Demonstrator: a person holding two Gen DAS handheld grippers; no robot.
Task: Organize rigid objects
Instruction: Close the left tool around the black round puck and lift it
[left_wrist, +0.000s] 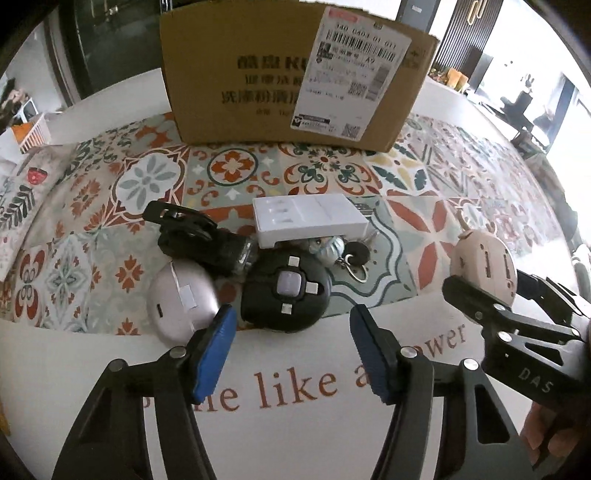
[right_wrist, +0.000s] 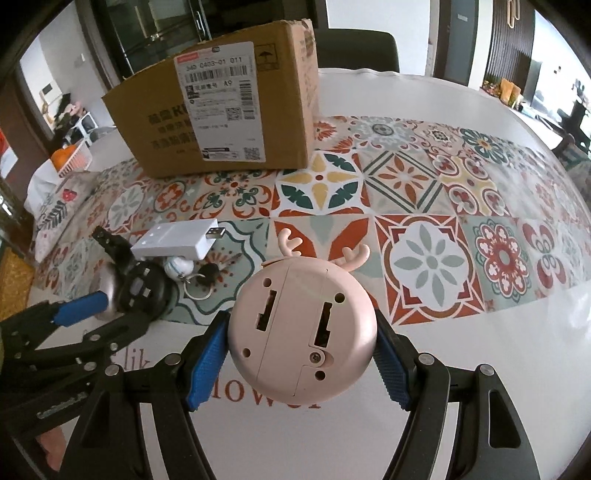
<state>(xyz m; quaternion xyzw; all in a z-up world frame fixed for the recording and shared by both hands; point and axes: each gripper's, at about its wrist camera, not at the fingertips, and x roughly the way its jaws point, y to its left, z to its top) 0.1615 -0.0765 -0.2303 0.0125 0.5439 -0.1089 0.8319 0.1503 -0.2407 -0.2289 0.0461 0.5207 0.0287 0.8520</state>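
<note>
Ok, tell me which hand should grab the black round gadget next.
Left. The left gripper is open and empty, with the black round gadget just ahead between its fingers. The right gripper is shut on the pink antlered gadget.

The cardboard box (left_wrist: 295, 77) is matt brown card with a smooth white paper label (left_wrist: 354, 70) stuck on its front. Before it, the tablecloth (right_wrist: 424, 229) looks smooth with a faint sheen over its printed tile pattern. The pink round clock (right_wrist: 301, 332) is matt plastic with one small metal screw in its back. The white adapter (left_wrist: 310, 221) is smooth plastic, the black round gadget (left_wrist: 286, 291) dull plastic, and the silver case (left_wrist: 181, 301) satin. The fingers (right_wrist: 205, 363) carry ribbed blue pads on black arms.
</note>
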